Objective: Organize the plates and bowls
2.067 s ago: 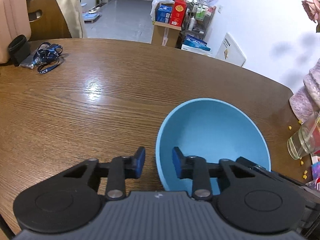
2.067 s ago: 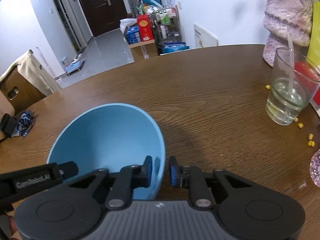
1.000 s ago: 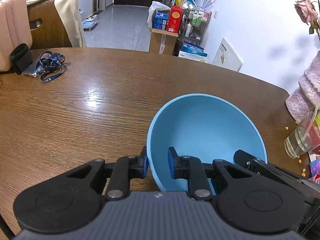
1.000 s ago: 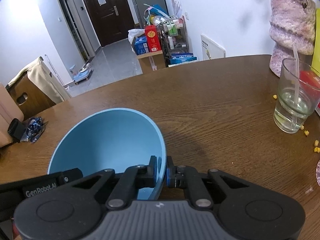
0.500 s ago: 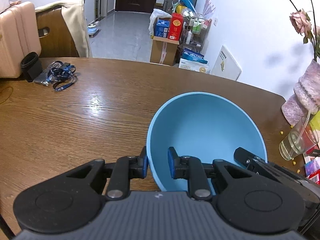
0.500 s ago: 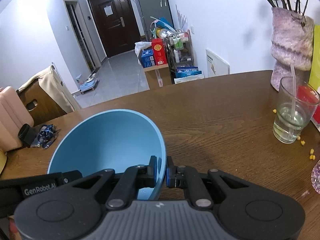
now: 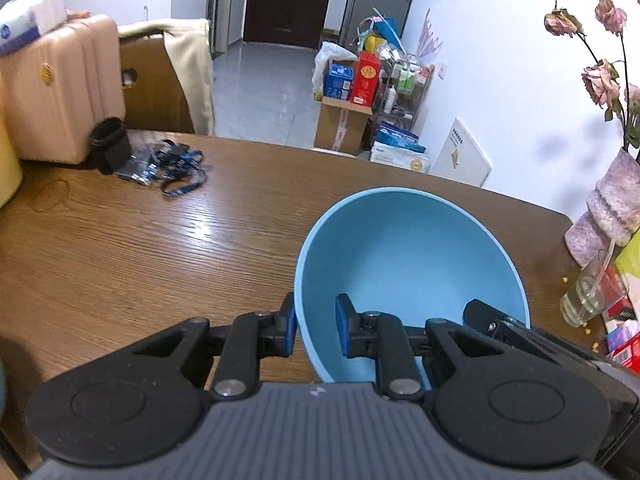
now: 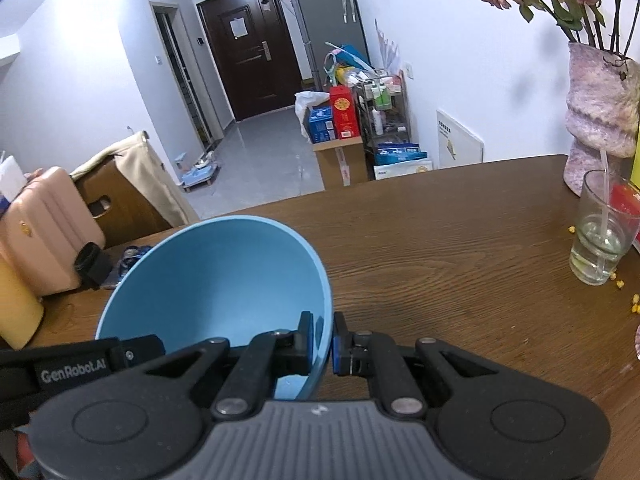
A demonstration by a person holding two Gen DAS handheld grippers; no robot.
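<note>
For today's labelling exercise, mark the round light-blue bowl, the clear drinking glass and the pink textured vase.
round light-blue bowl [image 7: 404,256]: left wrist view, inner wall.
clear drinking glass [image 8: 600,240]: right wrist view, side wall.
pink textured vase [image 8: 600,112]: right wrist view, body.

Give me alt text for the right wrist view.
The right gripper is shut on the rim of a blue bowl, with the left gripper gripping its opposite side. A glass of water and a vase stand at right on the wooden table.

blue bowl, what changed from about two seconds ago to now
Both grippers were open astride the blue bowl's rim then. The left gripper and the right gripper have since closed on opposite sides of the rim, and the bowl has come up off the table. The glass, vase and lanyard stayed put.
</note>
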